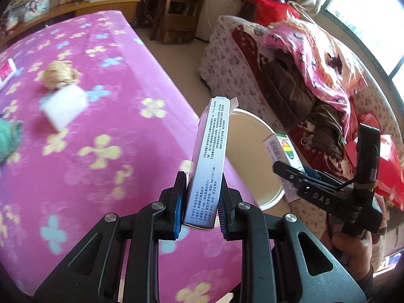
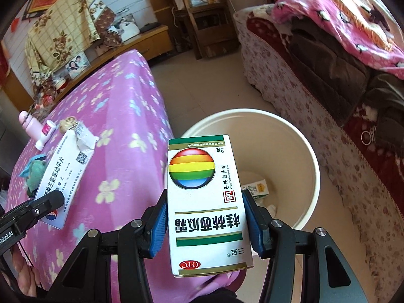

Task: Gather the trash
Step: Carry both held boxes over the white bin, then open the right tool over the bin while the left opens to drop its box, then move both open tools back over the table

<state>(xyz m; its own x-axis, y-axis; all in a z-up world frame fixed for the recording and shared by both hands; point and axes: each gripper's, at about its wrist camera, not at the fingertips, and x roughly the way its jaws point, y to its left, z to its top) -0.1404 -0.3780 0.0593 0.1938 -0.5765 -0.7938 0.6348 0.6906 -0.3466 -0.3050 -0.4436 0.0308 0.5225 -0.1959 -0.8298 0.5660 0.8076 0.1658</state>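
My left gripper (image 1: 200, 199) is shut on a white and blue medicine box (image 1: 209, 161), held on edge over the bed's corner beside a cream bucket (image 1: 255, 126). My right gripper (image 2: 205, 223) is shut on a white medicine box with a rainbow ball logo (image 2: 204, 202), held at the near rim of the bucket (image 2: 310, 156). A small green and yellow carton (image 2: 257, 188) lies in the bucket's bottom. The left gripper's box also shows in the right wrist view (image 2: 63, 174), and the right gripper's box in the left wrist view (image 1: 282, 151).
The bed has a pink flowered cover (image 1: 101, 116). On it lie a brown crumpled wad (image 1: 59, 74), a white block (image 1: 64, 108), a green cloth (image 2: 36, 171), a pink and white tube (image 2: 45, 132) and a pink bottle (image 2: 27, 123). A sofa with heaped blankets (image 1: 315, 63) stands right of the bucket.
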